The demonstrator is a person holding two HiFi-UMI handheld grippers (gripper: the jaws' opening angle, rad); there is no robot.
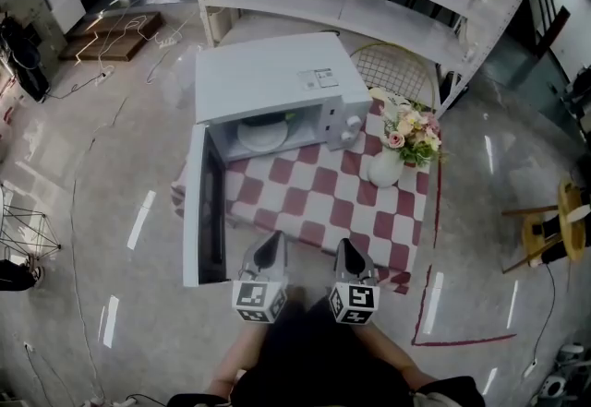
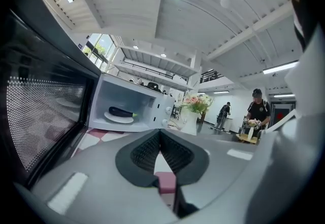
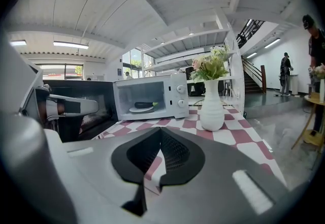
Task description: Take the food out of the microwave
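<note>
Head view: I stand at the near edge of the checked table [image 1: 305, 202] with both claws held out in front of me. The microwave [image 1: 277, 77] is already open, and its door [image 1: 205, 207] is swung out toward me on the left. My left claw [image 1: 273, 244] has its jaws pressed together on nothing. My right claw [image 1: 347, 248] is likewise closed and empty — only tablecloth shows past the pads in each gripper view. The food, an eggplant [image 2: 121, 112], lies on a white plate [image 2: 118, 117] inside the cavity, ahead of me and off to the left, well apart from either claw. Its long axis runs across the opening, side to side, with the green stem end toward the knobs, so it faces me broadside. The left claw is the nearer of the two, close to the door's free edge. The right claw has the vase [image 1: 386, 165] of flowers ahead of it, just right of the microwave. By my reckoning the reach is not yet begun — the jaws must spread first, and the door leaves the left claw a narrow lane.
</note>
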